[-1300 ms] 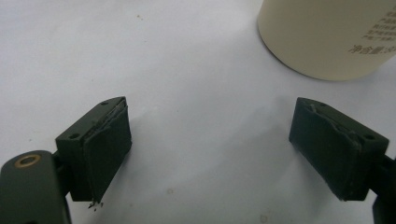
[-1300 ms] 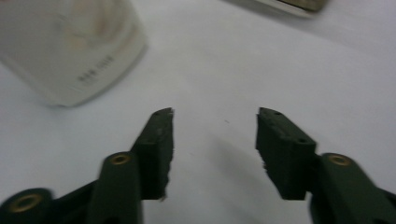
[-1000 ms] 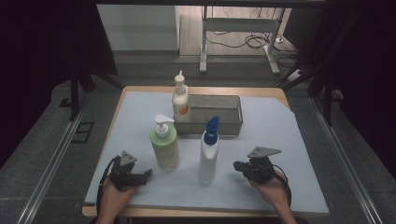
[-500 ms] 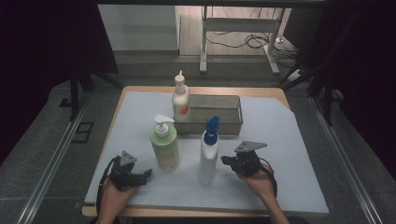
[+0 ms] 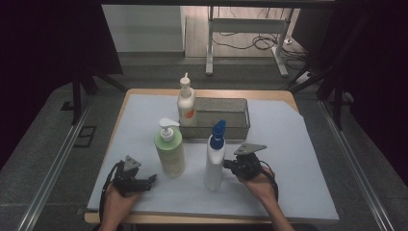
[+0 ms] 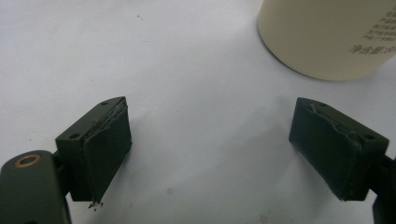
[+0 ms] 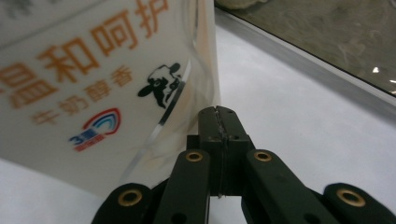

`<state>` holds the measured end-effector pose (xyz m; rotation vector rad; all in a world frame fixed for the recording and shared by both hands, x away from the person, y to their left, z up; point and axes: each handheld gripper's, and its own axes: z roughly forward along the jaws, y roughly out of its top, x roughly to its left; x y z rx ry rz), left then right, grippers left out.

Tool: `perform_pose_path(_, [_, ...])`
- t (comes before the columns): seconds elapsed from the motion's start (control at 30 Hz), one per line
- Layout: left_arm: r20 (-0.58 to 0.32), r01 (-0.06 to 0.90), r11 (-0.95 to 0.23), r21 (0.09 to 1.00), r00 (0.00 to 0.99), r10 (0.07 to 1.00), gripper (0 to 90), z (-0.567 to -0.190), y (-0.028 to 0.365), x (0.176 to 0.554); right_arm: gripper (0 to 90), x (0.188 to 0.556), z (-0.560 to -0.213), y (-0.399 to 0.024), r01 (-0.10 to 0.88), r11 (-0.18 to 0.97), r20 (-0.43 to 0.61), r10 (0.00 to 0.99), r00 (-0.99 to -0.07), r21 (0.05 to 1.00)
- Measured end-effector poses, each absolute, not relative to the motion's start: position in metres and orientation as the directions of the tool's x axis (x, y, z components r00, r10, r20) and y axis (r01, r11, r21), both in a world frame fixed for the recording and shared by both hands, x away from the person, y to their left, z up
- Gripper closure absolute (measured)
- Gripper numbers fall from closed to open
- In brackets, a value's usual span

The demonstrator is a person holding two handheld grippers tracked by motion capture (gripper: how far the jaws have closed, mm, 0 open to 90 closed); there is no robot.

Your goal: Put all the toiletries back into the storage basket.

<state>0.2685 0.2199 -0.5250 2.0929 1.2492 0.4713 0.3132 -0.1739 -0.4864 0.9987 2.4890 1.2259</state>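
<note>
- Near the bottom centre of the high view, the right gripper (image 5: 230, 166) lies low over the pale sheet (image 5: 298, 159) covering the table, its tip just beside the lower body of the white bottle with the blue cap (image 5: 215, 156).
- Its own view shows the two jaws pressed flat together with nothing between them (image 7: 218, 116), their tip at the base of that bottle (image 7: 93, 93); whether it touches the wall I cannot tell.
- The bottle stands upright at lower centre, in front of the grey mesh tray (image 5: 231, 108); orange print and a small cow drawing show on its side in the right gripper view.
- Toward the lower left of the high view, the left gripper (image 5: 150, 179) lies on the sheet in the person's hand, pointing right toward the green pump bottle (image 5: 169, 149).
- In the left gripper view its jaws stand wide apart (image 6: 210, 154), only bare sheet between them, and a rounded cream-looking bottle base (image 6: 327, 37) sits at the upper right, apart from the jaws.
- At upper centre, a white bottle with an orange label (image 5: 186, 103) stands upright at the tray's left end.
</note>
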Motion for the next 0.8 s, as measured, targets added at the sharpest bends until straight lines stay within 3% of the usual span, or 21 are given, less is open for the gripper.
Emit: perform_pose_path(0.8, [-0.022,0.643,-0.337,0.687,0.483,0.876,12.6,-0.525,0.22,0.269,89.3,0.323,-0.497,-0.164,0.533,0.391,0.167,0.668,-0.725,0.75])
